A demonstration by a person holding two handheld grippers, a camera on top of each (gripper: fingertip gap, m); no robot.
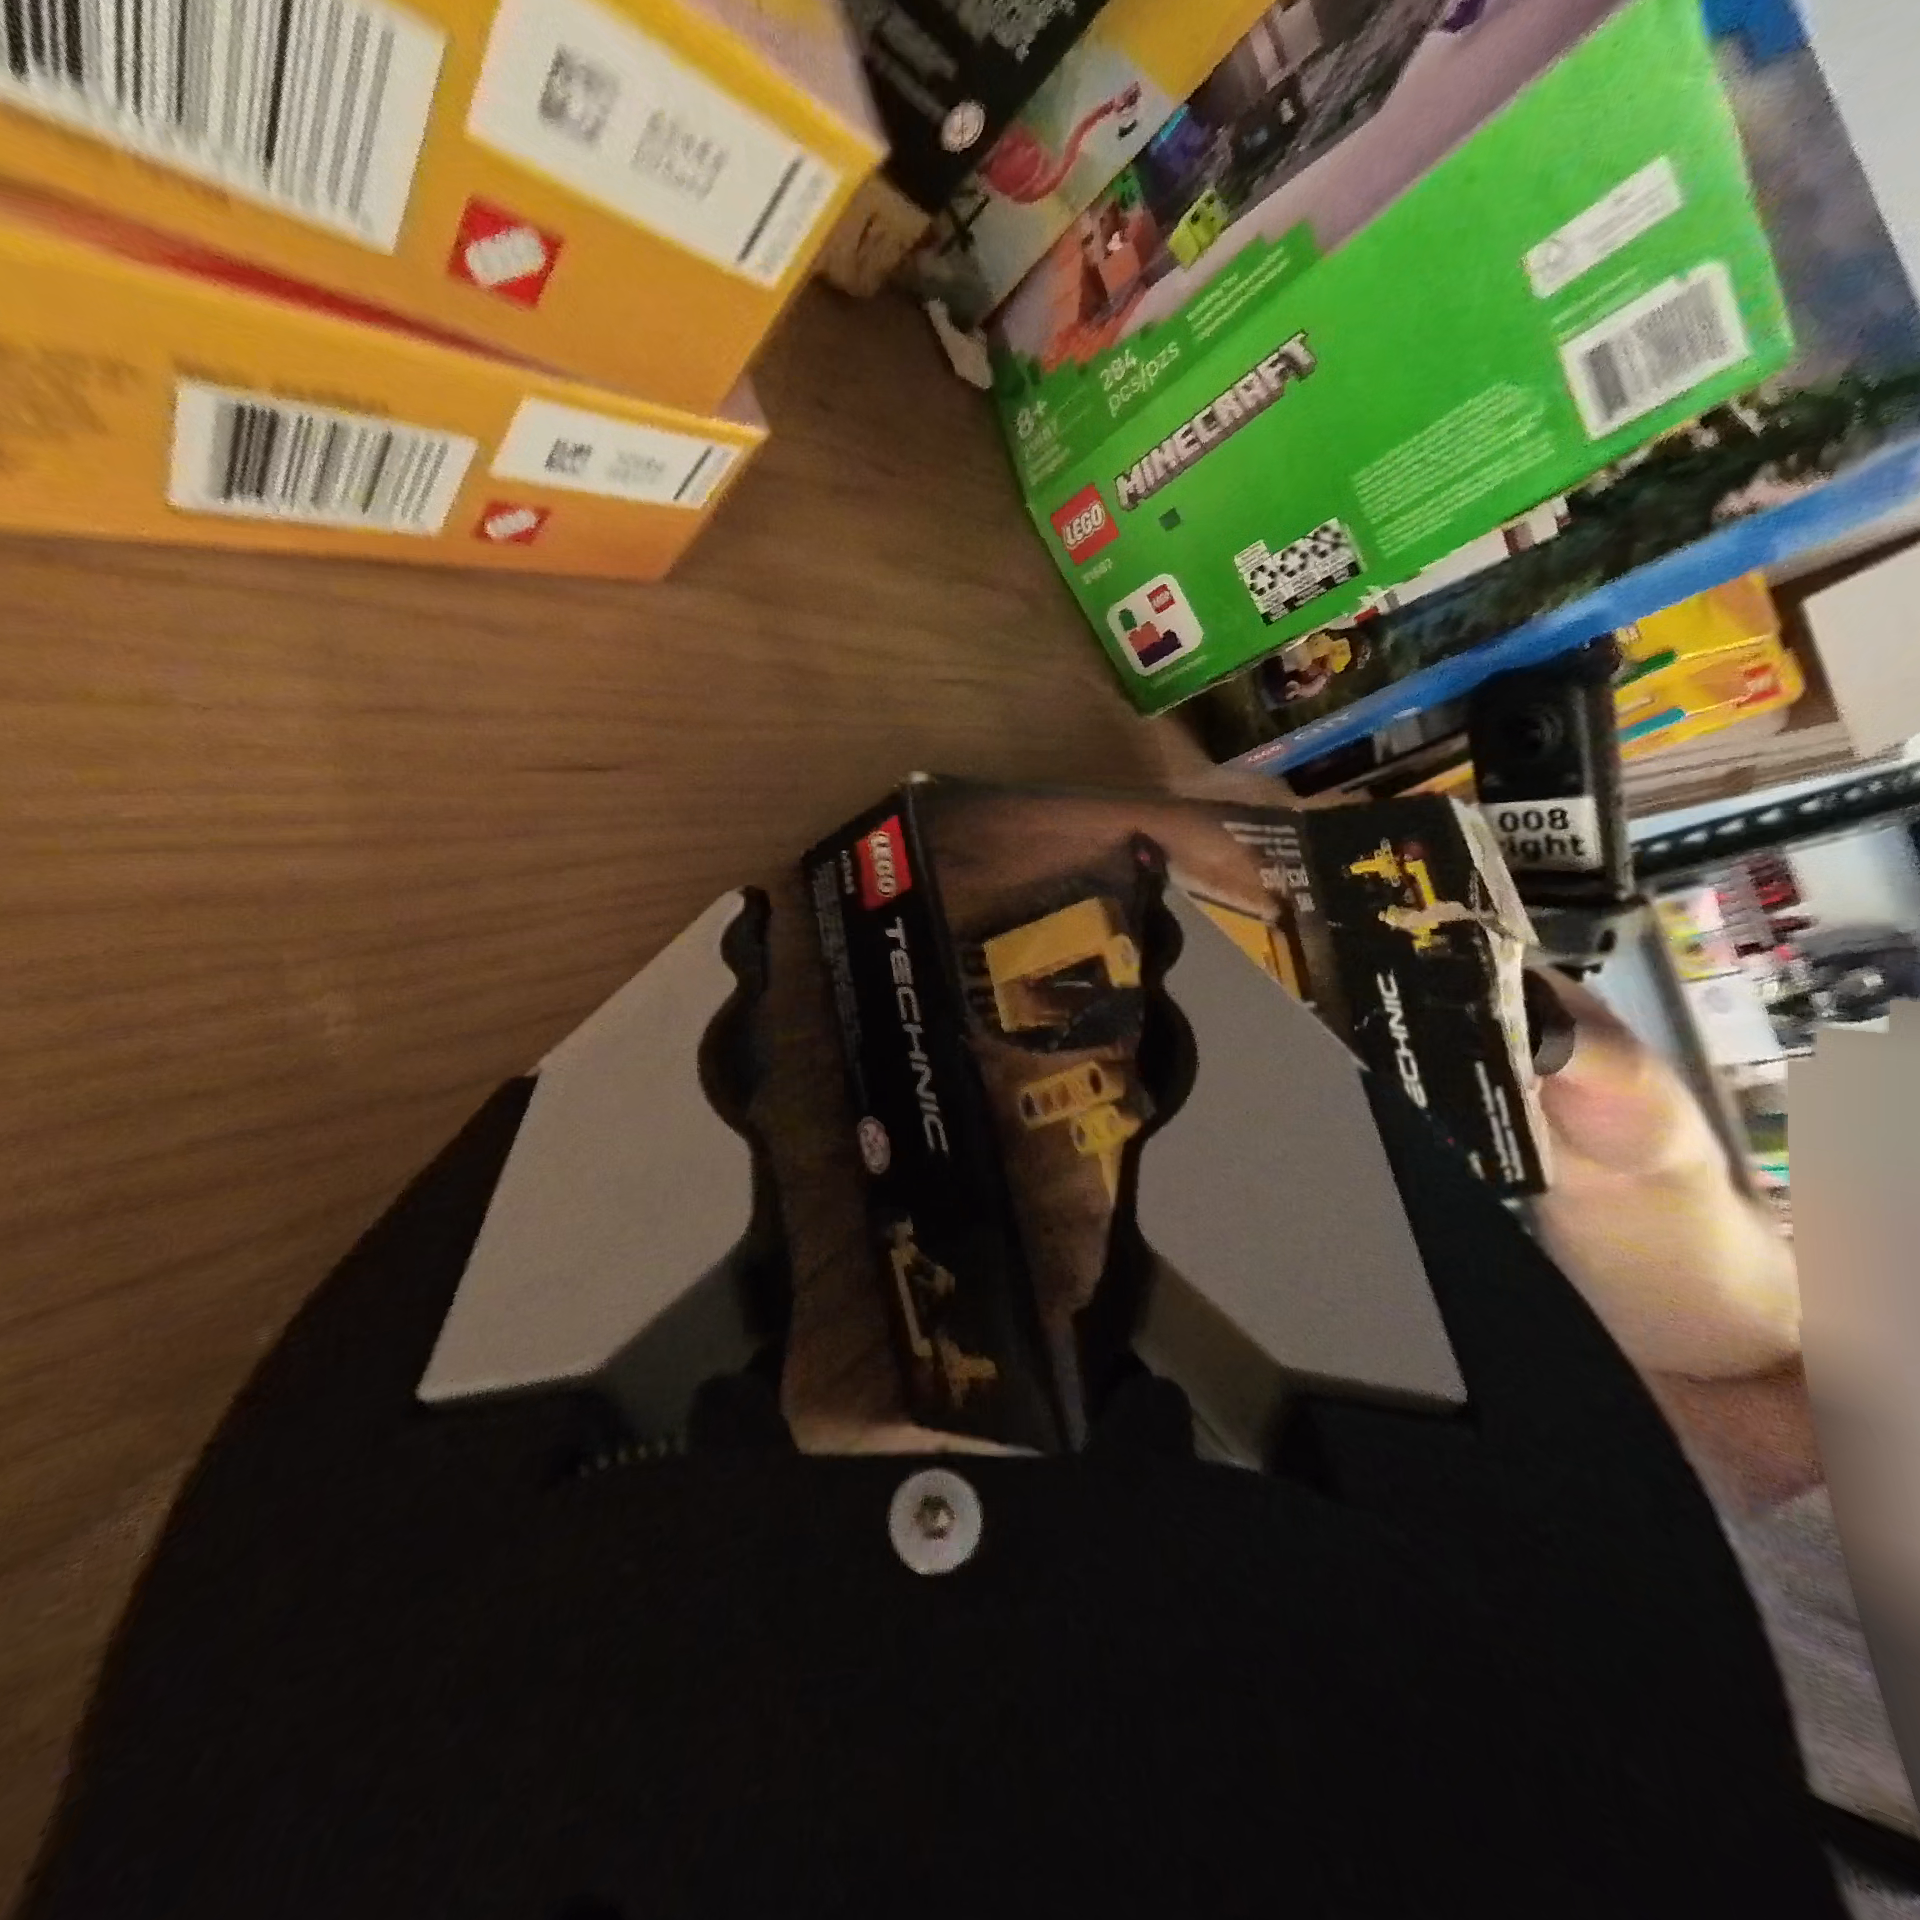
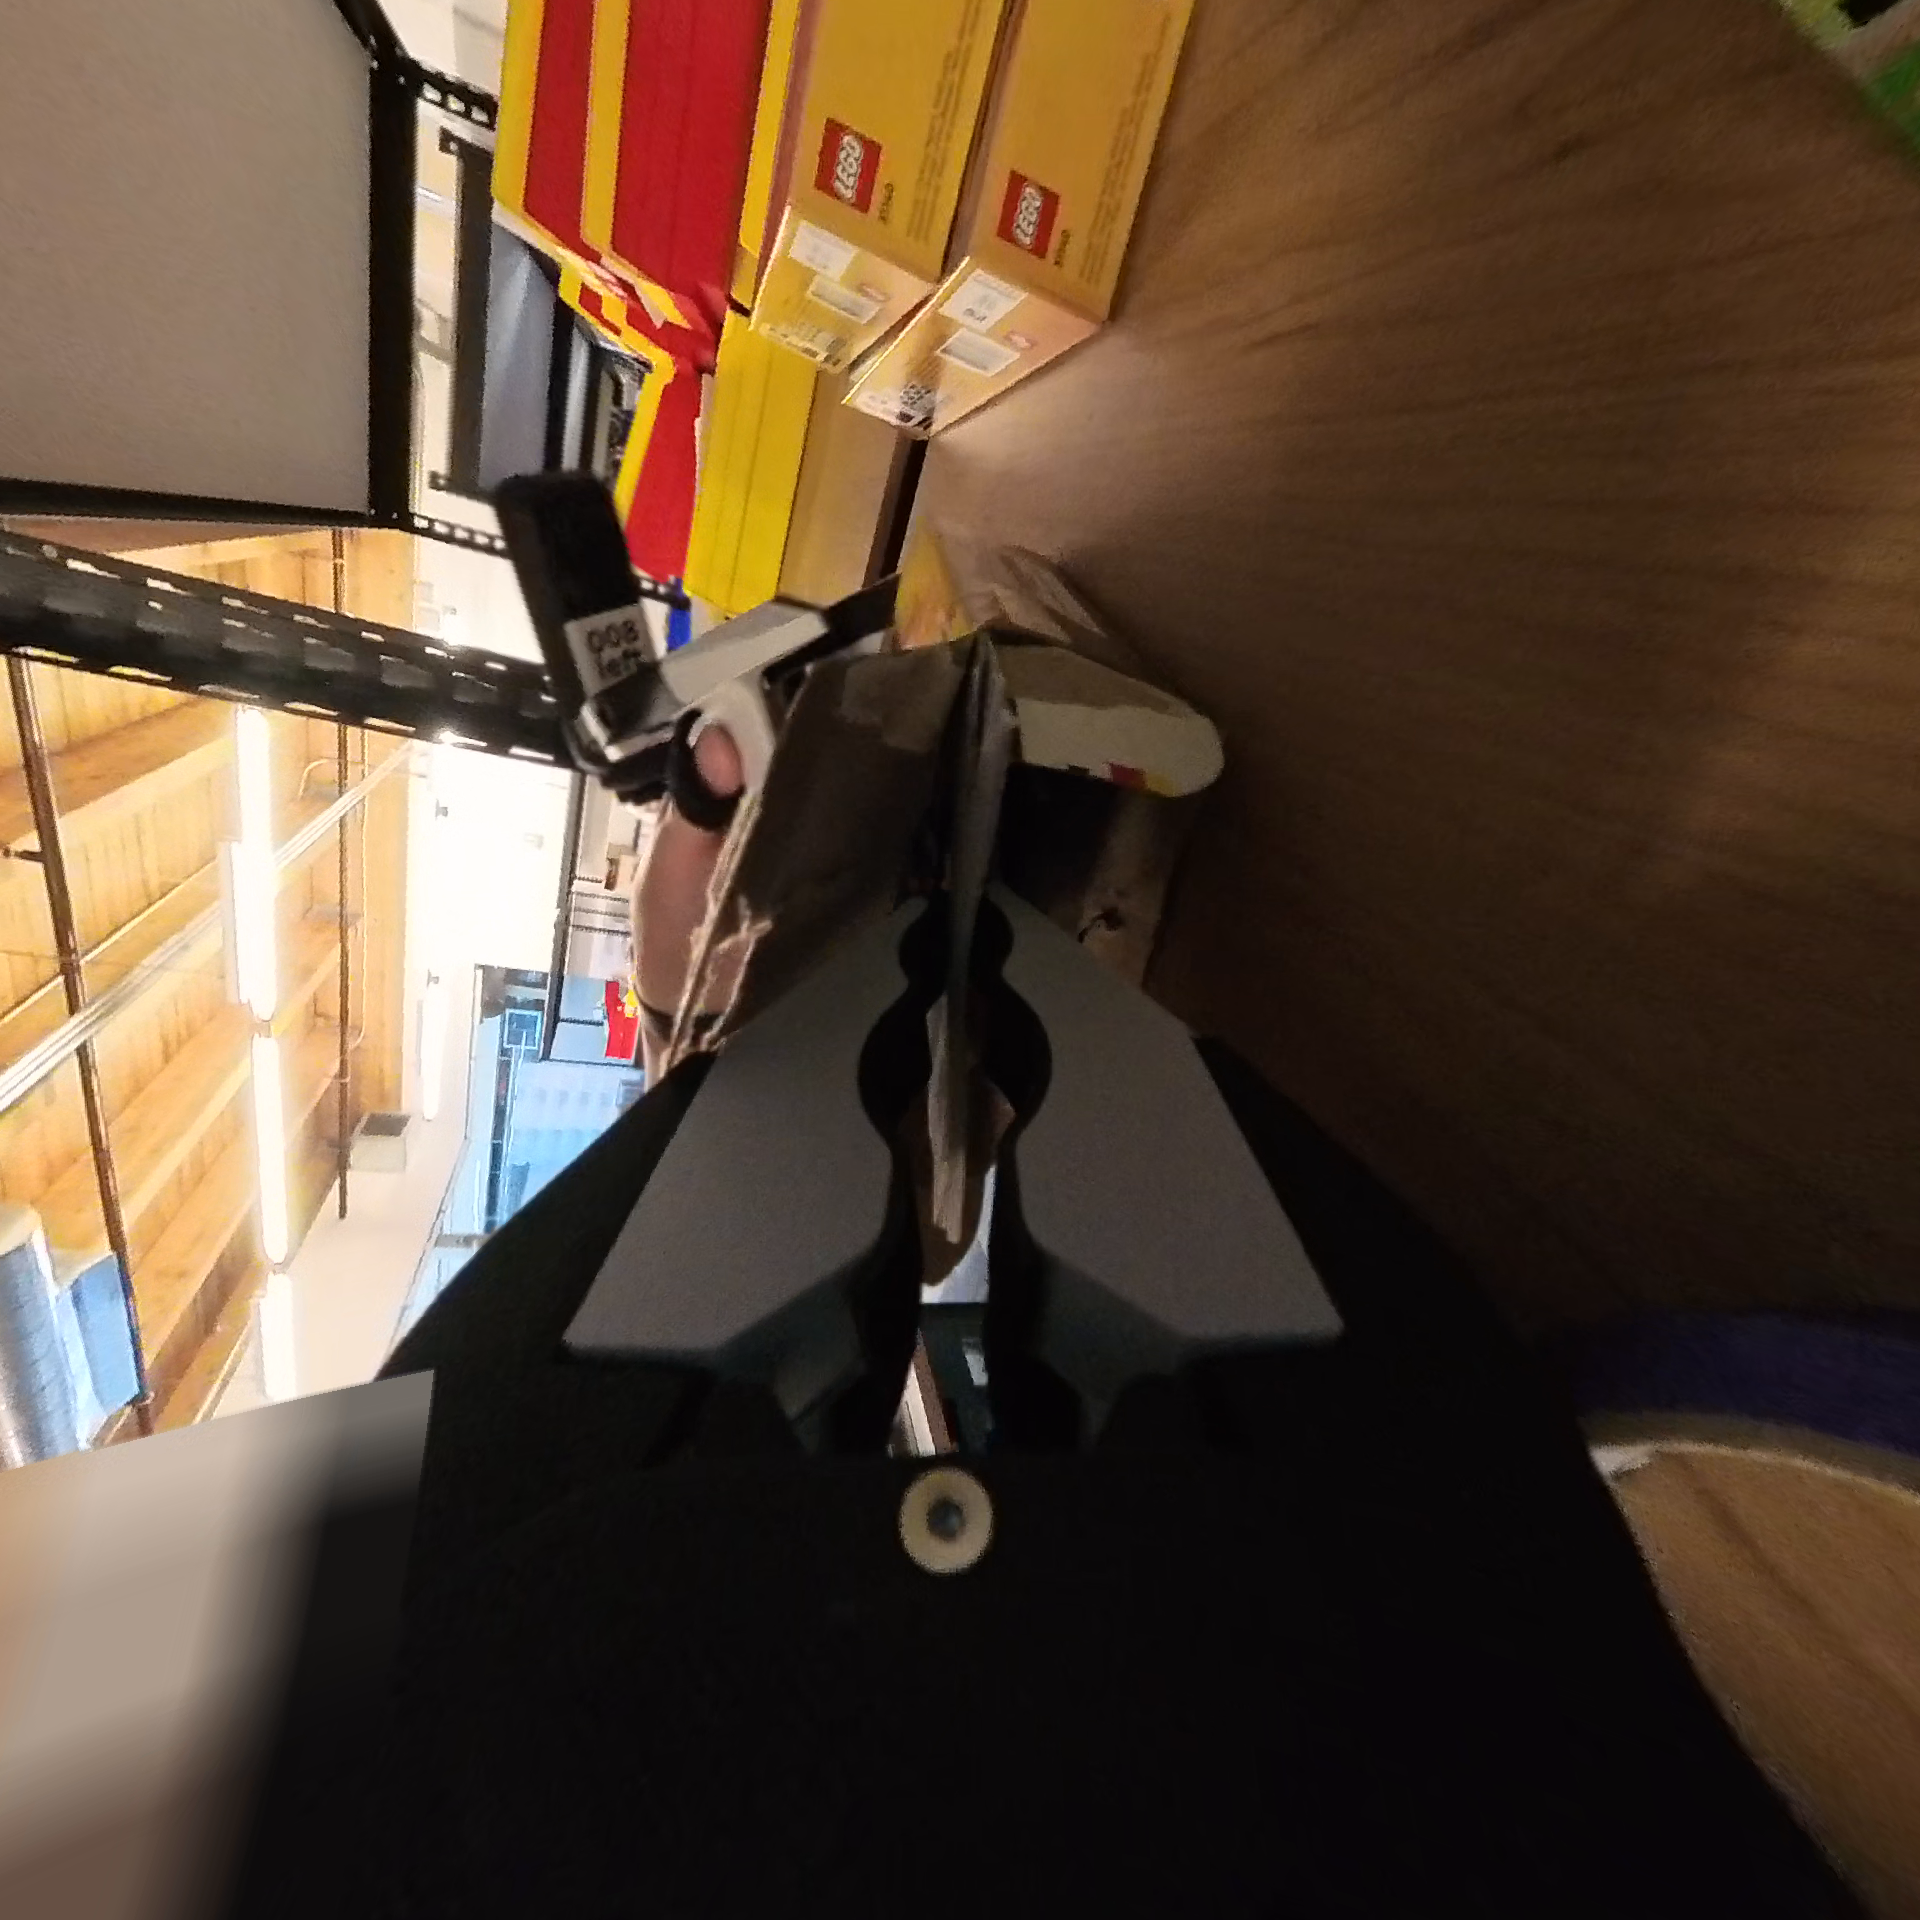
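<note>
Cardboard of a small black toy box [image 1: 935, 1122], printed with a yellow machine, is seen torn and opened at one end, held above a wooden shelf [image 1: 416, 883]. Yellow boxes [image 1: 343, 312] are stacked to one side of the shelf and a green box [image 1: 1382, 416] to the other; a metal rack [image 2: 260, 634] is seen behind. The box body is clamped between the narrowed fingers of the left gripper [image 1: 961, 935]. A thin flap [image 2: 961, 987] of the same box is pinched by the nearly closed right gripper [image 2: 956, 925].

Bare shelf board [image 1: 364, 831] (boxes [image 1: 1382, 384] flanking)
</note>
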